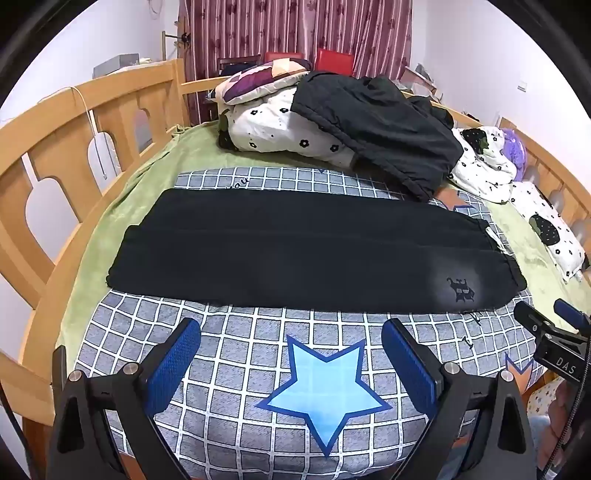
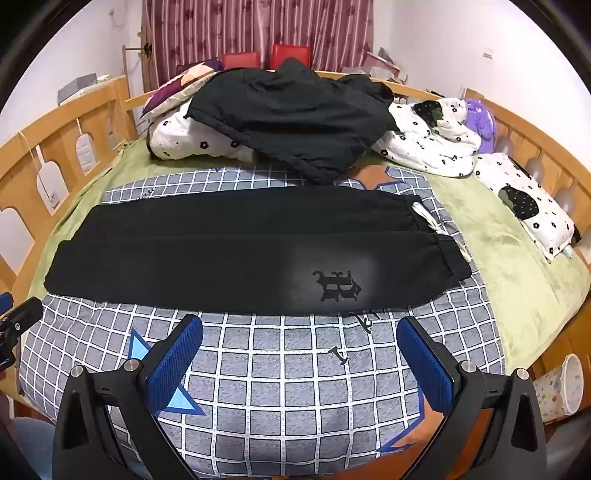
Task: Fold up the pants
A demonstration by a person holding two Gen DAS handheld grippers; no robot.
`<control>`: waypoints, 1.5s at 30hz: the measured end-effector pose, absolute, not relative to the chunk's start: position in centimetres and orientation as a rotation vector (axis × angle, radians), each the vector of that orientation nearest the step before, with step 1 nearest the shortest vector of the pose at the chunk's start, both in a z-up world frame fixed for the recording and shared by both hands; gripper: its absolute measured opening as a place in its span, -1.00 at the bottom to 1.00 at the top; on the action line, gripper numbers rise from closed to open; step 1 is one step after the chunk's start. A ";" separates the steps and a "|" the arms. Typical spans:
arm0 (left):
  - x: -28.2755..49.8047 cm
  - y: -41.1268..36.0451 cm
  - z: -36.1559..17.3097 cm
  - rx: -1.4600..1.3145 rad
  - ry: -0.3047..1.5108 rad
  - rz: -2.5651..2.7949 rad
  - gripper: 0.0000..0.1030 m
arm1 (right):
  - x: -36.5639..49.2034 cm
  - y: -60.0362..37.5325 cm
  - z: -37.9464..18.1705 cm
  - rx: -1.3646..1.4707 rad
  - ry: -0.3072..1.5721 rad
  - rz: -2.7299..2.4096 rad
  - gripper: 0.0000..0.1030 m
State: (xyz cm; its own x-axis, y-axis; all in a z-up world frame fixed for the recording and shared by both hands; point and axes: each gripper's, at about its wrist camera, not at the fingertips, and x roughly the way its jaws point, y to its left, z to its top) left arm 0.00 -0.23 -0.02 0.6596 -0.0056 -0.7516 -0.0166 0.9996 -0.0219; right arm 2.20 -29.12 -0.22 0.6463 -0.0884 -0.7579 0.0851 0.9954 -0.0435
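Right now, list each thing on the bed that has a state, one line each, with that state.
Black pants: laid flat across the checked blanket, legs stacked lengthwise, not held.
Drawstring: loose at the waistband end.
Left tongs: open, above the checked blanket, holding nothing.
Right tongs: open, holding nothing.
Dark jacket: crumpled on the floral quilt.
Curtain: drawn shut.

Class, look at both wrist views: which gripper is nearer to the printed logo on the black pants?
Right. The right gripper sits open just short of the logo, nearly in line with it. The left gripper, also open, faces the pants' middle, logo off to its right.
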 end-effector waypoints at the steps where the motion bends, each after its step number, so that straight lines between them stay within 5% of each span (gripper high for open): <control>1: 0.0 -0.4 0.0 -0.024 0.853 0.005 0.91 | 2.2 -29.1 -0.2 0.001 0.866 -0.096 0.99; 45: 0.3 0.4 -0.3 -0.071 0.863 -0.024 0.91 | 2.3 -29.0 -0.4 -0.004 0.878 -0.107 0.99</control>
State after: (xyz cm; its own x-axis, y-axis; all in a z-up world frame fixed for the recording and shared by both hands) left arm 0.27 0.37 -0.34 0.6498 -0.0499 -0.7585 -0.0079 0.9973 -0.0724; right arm 2.32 -28.99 -0.40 0.6335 -0.0948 -0.7679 0.0916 0.9947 -0.0473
